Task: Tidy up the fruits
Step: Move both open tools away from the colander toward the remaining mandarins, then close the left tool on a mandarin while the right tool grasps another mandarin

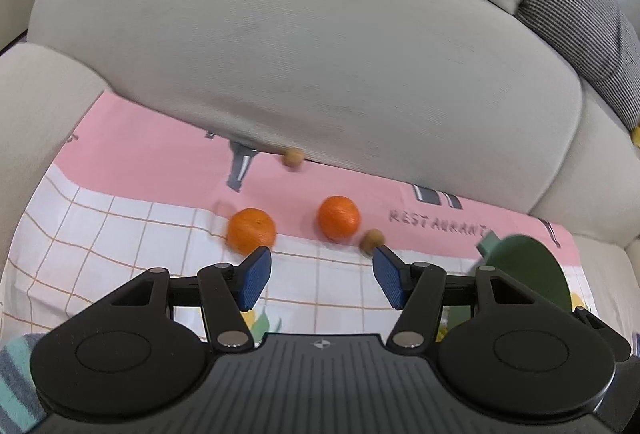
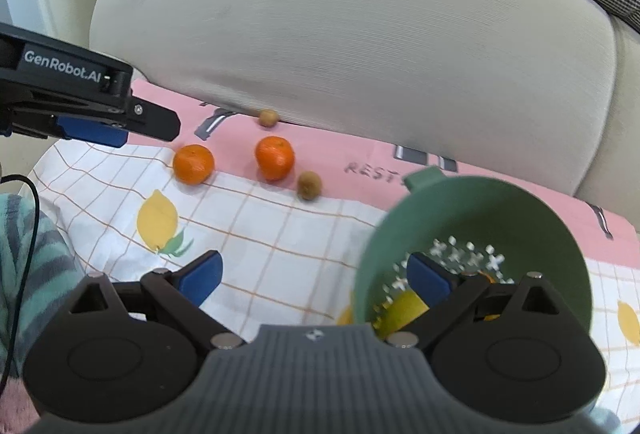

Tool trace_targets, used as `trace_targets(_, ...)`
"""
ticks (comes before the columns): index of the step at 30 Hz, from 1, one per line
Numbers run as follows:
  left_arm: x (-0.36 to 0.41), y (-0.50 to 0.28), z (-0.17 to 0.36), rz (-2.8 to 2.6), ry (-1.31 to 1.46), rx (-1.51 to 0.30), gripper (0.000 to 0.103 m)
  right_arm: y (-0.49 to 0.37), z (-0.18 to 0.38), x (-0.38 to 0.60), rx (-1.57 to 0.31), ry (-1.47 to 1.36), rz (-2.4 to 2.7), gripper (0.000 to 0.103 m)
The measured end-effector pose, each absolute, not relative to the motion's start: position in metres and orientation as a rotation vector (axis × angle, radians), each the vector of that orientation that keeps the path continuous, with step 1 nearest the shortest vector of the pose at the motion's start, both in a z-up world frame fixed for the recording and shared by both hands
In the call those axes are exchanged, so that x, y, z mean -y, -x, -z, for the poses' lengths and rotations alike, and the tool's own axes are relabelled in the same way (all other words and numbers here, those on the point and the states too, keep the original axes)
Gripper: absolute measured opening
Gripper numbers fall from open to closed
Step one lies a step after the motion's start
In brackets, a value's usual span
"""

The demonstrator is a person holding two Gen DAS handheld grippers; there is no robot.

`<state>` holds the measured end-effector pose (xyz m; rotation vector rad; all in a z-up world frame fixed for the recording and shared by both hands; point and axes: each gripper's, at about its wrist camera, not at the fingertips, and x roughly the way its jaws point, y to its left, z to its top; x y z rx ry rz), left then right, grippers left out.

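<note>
Lying loose on a checked cloth (image 2: pixel 280 234) spread over a sofa seat, the fruit waits in a row in front of the back cushion (image 2: pixel 360 34), likely so it can be gathered into the green colander (image 2: pixel 460 202).

Taking that colander as the landmark, farthest left of it is one orange (image 2: pixel 193 164), then a second orange (image 2: pixel 275 158) nearer, with a small brown fruit (image 2: pixel 268 117) behind them against the cushion. Another brown fruit (image 2: pixel 309 185), perhaps a kiwi though blur makes that uncertain, sits closest to the colander, just left of its rim. Something yellow shows through the colander's holes, so it seems partly filled.

The left gripper (image 1: pixel 322 272) hangs above the cloth with its jaws partly apart and empty. The first orange (image 1: pixel 251 231) lies just beyond its left pad, the second orange (image 1: pixel 338 217) ahead of the gap, the brown fruit (image 1: pixel 372 240) at the right pad's tip.

The right gripper (image 2: pixel 316 280) has its jaws spread wide, holding nothing. One pad sits inside the colander and the other outside, the near wall standing between them ungripped; all the loose fruit lies well ahead, to its left.
</note>
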<state>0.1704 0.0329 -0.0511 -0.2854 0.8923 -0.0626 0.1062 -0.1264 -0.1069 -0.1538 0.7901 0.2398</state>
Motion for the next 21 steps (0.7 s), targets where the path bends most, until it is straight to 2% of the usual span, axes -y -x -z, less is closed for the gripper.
trace_targets(9, -0.053, -0.191, 0.071, 0.024, 0.336, -0.892, 0.069, -0.147, 0.118, 0.099, -0.783, 0.21, -0.279, 0.095)
trace_targets(17, -0.068, -0.219, 0.092, -0.025, 0.347, -0.93, 0.068, -0.193, 0.129, 0.084, -0.782, 0.27, -0.3, 0.081)
trace_targets(21, -0.07, -0.231, 0.104, -0.041, 0.333, -0.968, 0.065, -0.211, 0.137, 0.082, -0.793, 0.269, -0.312, 0.078)
